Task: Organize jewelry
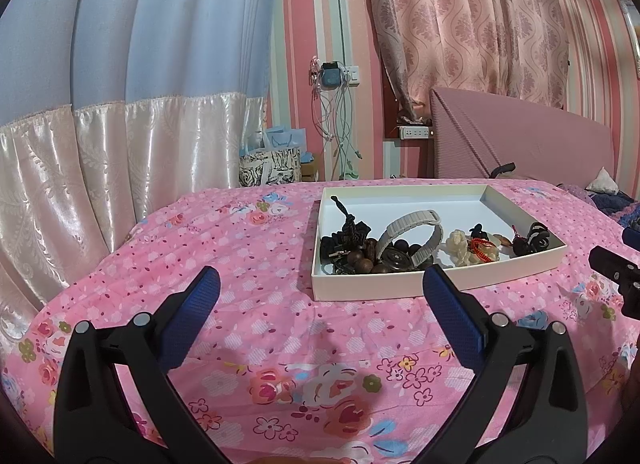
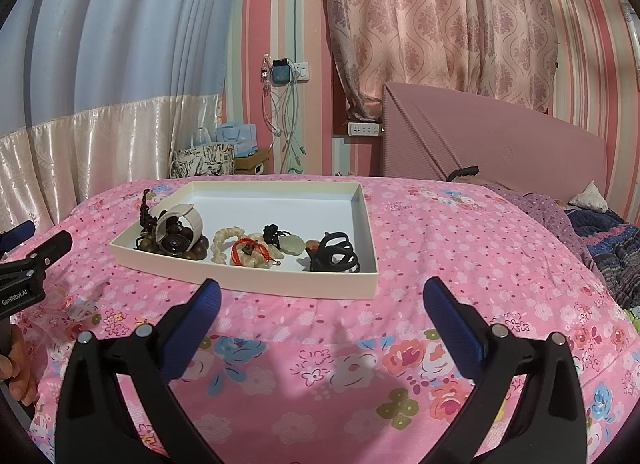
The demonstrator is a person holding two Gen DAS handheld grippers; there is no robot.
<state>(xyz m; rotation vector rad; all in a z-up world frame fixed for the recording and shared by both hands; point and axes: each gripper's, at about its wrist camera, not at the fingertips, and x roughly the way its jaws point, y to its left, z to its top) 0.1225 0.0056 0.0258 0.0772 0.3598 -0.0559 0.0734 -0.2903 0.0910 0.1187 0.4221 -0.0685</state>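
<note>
A shallow white tray [image 1: 400,289] [image 2: 256,278] lies on the pink flowered bedspread and holds the jewelry. In it are a watch with a light grey band [image 1: 412,236] [image 2: 182,224], dark wooden beads [image 1: 360,258] [image 2: 196,252], a cream bead bracelet [image 2: 224,240], a red cord piece [image 2: 244,250], a pale jade pendant [image 2: 291,242] and a black hair claw [image 2: 334,254] [image 1: 534,238]. My left gripper [image 1: 320,288] is open and empty, in front of the tray's near left corner. My right gripper [image 2: 322,296] is open and empty, just in front of the tray's near edge.
The bedspread [image 1: 248,248] covers the whole bed. A pink headboard [image 2: 500,144] stands at the back right, with dark folded bedding [image 2: 608,240] below it. Paper bags [image 2: 204,160] and hanging cables [image 2: 284,120] sit by the striped wall. Curtains hang at left.
</note>
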